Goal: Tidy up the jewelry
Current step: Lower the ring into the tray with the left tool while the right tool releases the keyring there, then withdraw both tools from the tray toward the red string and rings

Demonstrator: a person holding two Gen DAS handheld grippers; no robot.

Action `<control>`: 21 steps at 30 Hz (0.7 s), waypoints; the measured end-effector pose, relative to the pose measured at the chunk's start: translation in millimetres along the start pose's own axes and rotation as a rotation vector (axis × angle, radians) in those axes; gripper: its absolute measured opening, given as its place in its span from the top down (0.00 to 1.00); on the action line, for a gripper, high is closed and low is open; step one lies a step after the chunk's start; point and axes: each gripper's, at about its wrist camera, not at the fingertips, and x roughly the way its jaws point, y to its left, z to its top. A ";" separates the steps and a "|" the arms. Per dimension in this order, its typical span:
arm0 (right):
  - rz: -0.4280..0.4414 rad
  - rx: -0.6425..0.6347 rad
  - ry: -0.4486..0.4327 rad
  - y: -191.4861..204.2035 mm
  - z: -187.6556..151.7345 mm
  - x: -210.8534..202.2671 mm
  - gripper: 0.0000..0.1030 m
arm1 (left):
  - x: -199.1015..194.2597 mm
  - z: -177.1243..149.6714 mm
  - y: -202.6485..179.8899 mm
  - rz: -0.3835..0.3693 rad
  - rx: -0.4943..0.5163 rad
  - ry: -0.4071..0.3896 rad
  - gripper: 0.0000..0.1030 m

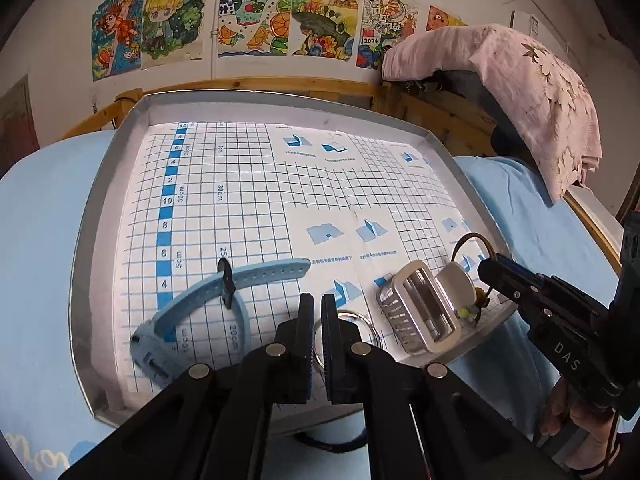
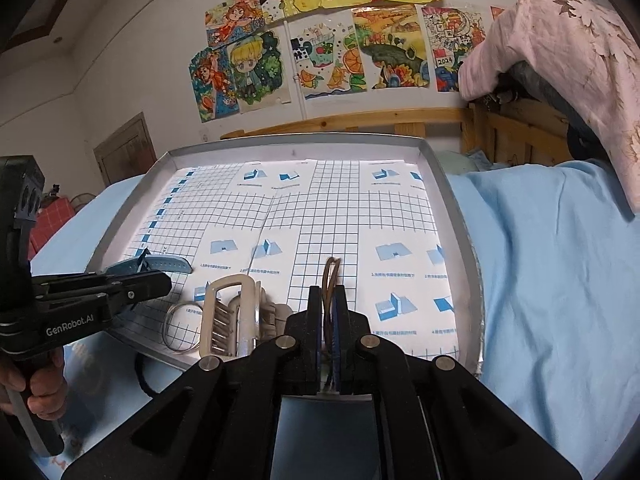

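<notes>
A silver tray (image 1: 84, 240) lined with grid paper lies on a blue bed. On it lie a light blue watch strap (image 1: 224, 292), a clear bangle (image 1: 352, 320) and a small silver slotted basket (image 1: 420, 308) with a white case (image 1: 454, 280) behind it. My left gripper (image 1: 316, 320) is shut and empty, its tips just above the near side of the bangle. My right gripper (image 2: 328, 312) is shut on a thin brown hair tie (image 2: 331, 276) and holds it upright over the tray, right of the basket (image 2: 224, 316). The bangle also shows in the right wrist view (image 2: 182, 328).
A wooden bed frame (image 1: 280, 84) runs behind the tray. A pink cloth (image 1: 540, 92) hangs over the frame at the right. Children's drawings (image 1: 248, 20) cover the wall. Blue bedding (image 2: 560, 280) surrounds the tray. A small yellow bead item (image 1: 470, 312) lies by the basket.
</notes>
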 end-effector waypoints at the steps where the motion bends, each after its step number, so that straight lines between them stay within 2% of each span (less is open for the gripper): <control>1: -0.002 0.007 -0.004 -0.9 -0.1 -3.0 0.80 | -2.1 -1.0 0.5 -0.002 -0.003 -0.005 0.94; 2: -0.002 0.018 -0.015 -2.2 -0.2 -7.2 0.67 | -5.2 -2.6 1.1 -0.006 -0.007 -0.012 0.90; 3: -0.003 0.027 -0.024 -3.5 -1.5 -10.9 0.61 | -8.2 -3.9 1.4 -0.010 -0.011 -0.018 0.80; 4: -0.001 0.035 -0.033 -4.6 -1.9 -15.9 0.61 | -13.2 -6.1 2.2 -0.020 -0.019 -0.030 0.73; 6: -0.001 0.047 -0.049 -6.5 -2.8 -25.2 0.61 | -26.3 -10.3 4.3 -0.034 -0.041 -0.077 0.44; 8: 0.000 0.057 -0.076 -7.1 -4.5 -39.3 0.60 | -43.8 -15.2 7.9 -0.052 -0.069 -0.141 0.39; 10: -0.003 0.058 -0.110 -5.8 -8.6 -55.1 0.50 | -58.2 -19.4 9.0 -0.074 -0.079 -0.168 0.36; 12: -0.003 0.060 -0.149 -4.5 -13.1 -73.3 0.41 | -75.6 -26.9 8.6 -0.071 -0.081 -0.223 0.10; 13: 0.004 0.063 -0.170 -3.5 -15.1 -84.5 0.39 | -89.6 -33.3 8.2 -0.059 -0.080 -0.275 0.04; 14: 0.008 0.065 -0.198 -1.9 -17.5 -96.7 0.30 | -101.5 -39.3 7.7 -0.051 -0.077 -0.319 0.00; 15: 0.012 0.064 -0.221 -1.1 -18.6 -106.4 0.17 | -110.8 -44.1 8.1 -0.050 -0.073 -0.348 0.00; 16: 0.020 0.060 -0.252 1.4 -20.8 -118.6 0.12 | -120.4 -49.3 7.3 -0.049 -0.069 -0.371 0.00; 17: 0.026 0.053 -0.283 4.2 -22.6 -131.0 0.08 | -129.0 -53.8 6.7 -0.043 -0.070 -0.391 0.00; 20: 0.039 0.029 -0.342 12.8 -28.2 -161.2 0.06 | -151.3 -67.2 7.5 -0.024 -0.075 -0.433 0.00; 21: 0.040 0.022 -0.356 15.8 -30.3 -169.2 0.02 | -157.7 -70.8 8.5 -0.016 -0.077 -0.444 0.00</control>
